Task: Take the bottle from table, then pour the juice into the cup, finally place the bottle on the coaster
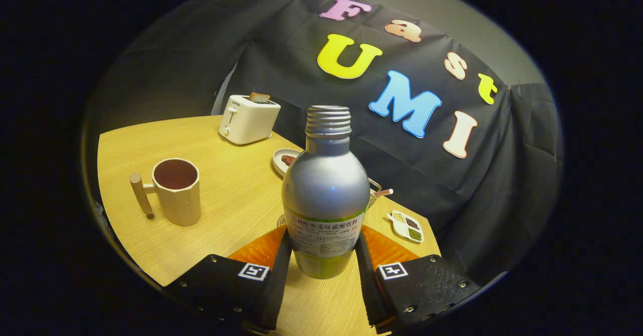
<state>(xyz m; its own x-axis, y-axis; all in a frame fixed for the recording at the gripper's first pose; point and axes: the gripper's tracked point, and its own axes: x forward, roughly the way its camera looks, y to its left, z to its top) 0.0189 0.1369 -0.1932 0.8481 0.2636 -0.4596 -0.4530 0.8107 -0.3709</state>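
A silver bottle [325,185] with a green-and-white label stands upright between my fingers, its threaded neck uncapped. My gripper [322,239] is shut on the bottle, one finger pressing each side of the label near the base. I cannot tell whether the base touches the wooden table [231,200]. Beyond my left finger and apart from the bottle stands a beige faceted cup [177,190] with a peg handle; it holds dark liquid. A thin round rim [280,221] peeks out from behind the bottle's left side; most of it is hidden.
A white toaster [248,118] with a slice of bread in it stands at the table's far edge. A small dish [282,158] with a red piece lies behind the bottle. A wire object with a stick [383,192] and a tray of grains [407,225] sit beyond my right finger.
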